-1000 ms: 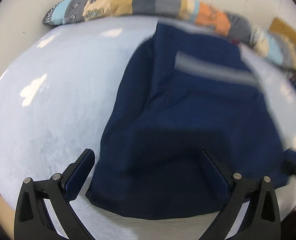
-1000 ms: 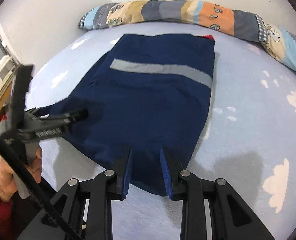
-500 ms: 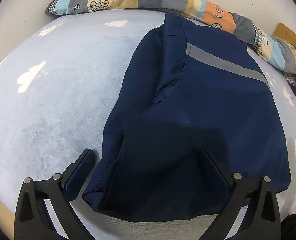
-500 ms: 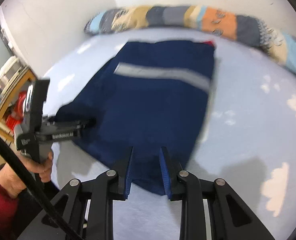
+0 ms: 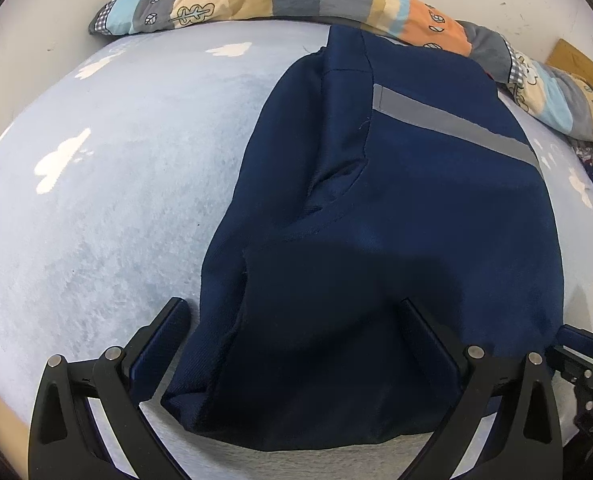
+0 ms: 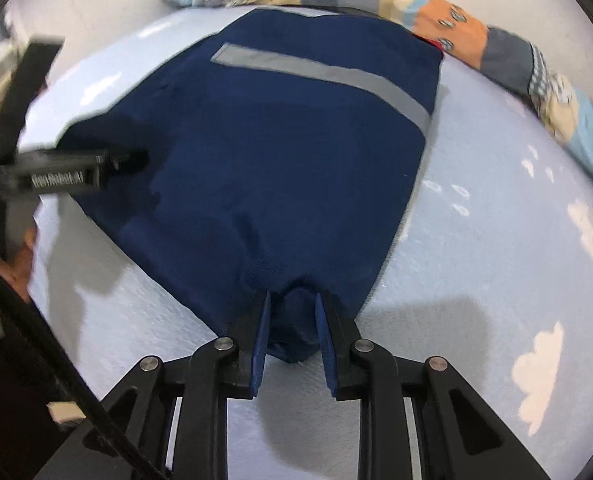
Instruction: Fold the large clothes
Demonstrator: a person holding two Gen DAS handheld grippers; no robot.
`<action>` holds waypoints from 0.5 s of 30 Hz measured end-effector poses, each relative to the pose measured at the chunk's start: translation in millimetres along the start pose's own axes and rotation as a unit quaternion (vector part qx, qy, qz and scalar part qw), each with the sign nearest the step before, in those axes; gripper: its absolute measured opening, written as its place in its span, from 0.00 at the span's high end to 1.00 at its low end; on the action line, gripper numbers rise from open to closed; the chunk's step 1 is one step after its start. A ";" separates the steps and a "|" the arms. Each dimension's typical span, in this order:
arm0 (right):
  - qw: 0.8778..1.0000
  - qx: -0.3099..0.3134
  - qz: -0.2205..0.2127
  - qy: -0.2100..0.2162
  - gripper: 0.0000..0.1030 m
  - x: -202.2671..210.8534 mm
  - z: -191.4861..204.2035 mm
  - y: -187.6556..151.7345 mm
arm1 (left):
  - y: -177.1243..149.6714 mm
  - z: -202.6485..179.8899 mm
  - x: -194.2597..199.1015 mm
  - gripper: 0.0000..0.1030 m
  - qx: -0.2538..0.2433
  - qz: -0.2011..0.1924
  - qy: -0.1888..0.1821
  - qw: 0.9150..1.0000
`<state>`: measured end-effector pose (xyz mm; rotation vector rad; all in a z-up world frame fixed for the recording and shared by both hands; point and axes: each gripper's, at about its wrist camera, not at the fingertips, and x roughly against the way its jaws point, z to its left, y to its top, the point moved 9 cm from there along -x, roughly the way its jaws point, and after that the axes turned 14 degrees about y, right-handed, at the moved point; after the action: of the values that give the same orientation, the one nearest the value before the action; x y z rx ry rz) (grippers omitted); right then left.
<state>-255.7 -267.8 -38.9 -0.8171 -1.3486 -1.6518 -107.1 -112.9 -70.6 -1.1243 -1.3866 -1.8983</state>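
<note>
navy garment [image 5: 396,220] with grey stripe [image 5: 456,130], flat on pale blue bed [image 5: 116,180]; left gripper [image 5: 292,320] spread wide over near left corner; right gripper [image 6: 292,316] closing, near right corner between its fingers.

patchwork bolster [image 5: 296,0]; cloud-print blue sheet [image 5: 116,200]

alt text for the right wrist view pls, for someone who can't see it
The right gripper, its jaws just closing, pinches the near corner of a navy garment with a grey stripe, spread on a pale blue cloud-print sheet. At left, blurred, the left gripper reaches over the garment's other near corner; a patchwork bolster lies behind.
</note>
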 end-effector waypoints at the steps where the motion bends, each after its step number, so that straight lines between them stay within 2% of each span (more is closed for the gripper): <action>1: 1.000 -0.005 0.001 0.001 0.76 0.1 -0.7 -0.2 | -0.2 -0.2 0.2 0.00 0.002 0.000 -0.001 1.000; 3: 1.000 -0.022 -0.001 0.015 0.76 3.4 -4.0 1.4 | -0.7 0.2 0.8 0.00 0.005 -0.002 -0.001 1.000; 5: 0.997 -0.052 -0.023 0.057 0.76 14.7 -9.0 6.4 | -1.6 1.6 3.6 0.00 0.007 -0.009 0.004 1.000; 7: 0.986 -0.092 -0.075 0.113 0.76 44.9 -20.6 18.5 | -2.1 2.6 6.2 0.00 0.011 -0.012 0.001 1.000; 8: 0.980 -0.113 -0.102 0.125 0.73 61.9 -29.5 24.1 | -1.9 3.1 7.7 0.00 0.012 -0.014 0.002 1.000; 11: 0.966 -0.151 -0.159 0.139 0.57 96.7 -53.2 28.2 | 1.7 2.0 10.6 0.00 0.007 -0.021 0.010 1.000; 15: 0.962 -0.173 -0.168 0.130 0.56 101.5 -64.8 24.1 | 14.0 -6.4 20.2 0.00 -0.011 -0.045 0.022 0.999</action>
<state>-277.7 -353.0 46.6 -0.5534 -1.0677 -2.2215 -108.3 -122.5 -47.2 -1.0391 -1.4180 -1.9939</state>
